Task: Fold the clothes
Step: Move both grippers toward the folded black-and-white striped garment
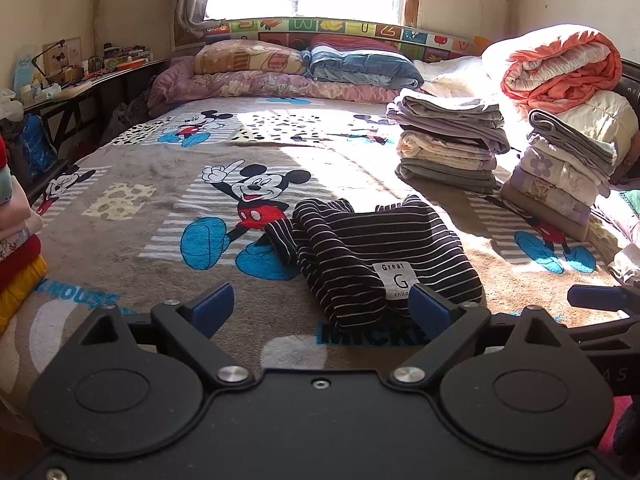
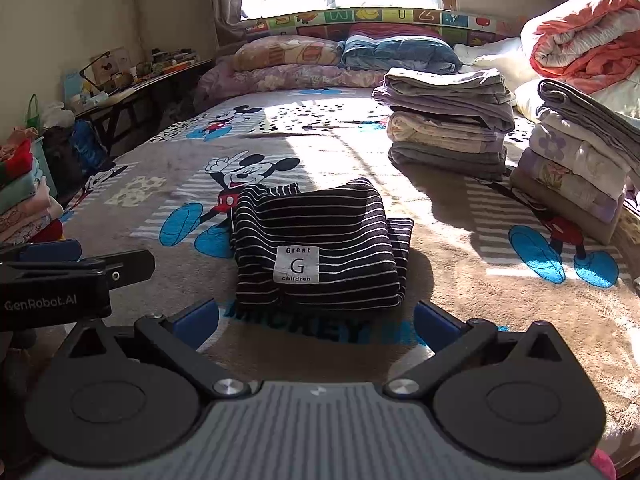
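Item 1, far left: stack of folded clothes (image 2: 24, 196) at the bed's edge, reds, pinks and yellow, already done.
Item 2: my left gripper (image 1: 322, 308), jaws spread wide, holding nothing, hovering just short of the garment.
Item 3, centre: black-and-white striped child's garment (image 2: 320, 240) with a white "Great G children" patch (image 2: 297, 264), lying on the Mickey Mouse blanket (image 1: 120, 184) covering the bed. It is folded into a compact bundle, one sleeve end poking out at its left; I judge it nearly finished and still to be stacked.
Item 4: my right gripper (image 2: 316, 320), jaws likewise apart and empty, near the bundle's front edge.
Item 5, right: two piles of folded clothes (image 1: 448, 144) (image 1: 568, 168), completed.
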A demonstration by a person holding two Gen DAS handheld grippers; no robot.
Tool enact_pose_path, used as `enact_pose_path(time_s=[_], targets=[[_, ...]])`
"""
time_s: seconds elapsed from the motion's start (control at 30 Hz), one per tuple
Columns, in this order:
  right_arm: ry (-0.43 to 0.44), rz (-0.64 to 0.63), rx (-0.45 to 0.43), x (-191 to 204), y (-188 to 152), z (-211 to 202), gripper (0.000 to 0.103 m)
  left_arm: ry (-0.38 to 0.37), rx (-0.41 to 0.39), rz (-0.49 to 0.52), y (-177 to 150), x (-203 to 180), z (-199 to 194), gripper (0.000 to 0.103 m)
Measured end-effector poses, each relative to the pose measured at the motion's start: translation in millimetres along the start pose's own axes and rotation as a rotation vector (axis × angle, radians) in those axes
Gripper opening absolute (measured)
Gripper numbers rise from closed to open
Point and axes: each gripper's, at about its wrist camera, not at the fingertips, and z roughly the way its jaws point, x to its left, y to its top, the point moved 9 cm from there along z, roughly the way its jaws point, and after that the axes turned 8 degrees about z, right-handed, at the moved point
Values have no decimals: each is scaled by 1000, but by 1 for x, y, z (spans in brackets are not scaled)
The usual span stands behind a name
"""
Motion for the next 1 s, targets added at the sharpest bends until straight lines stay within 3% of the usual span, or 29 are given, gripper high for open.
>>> enact_pose_path(time_s=[1.0], targets=[[8, 11, 17, -4, -5, 4, 103, 0, 22, 0, -5, -2, 7, 95]])
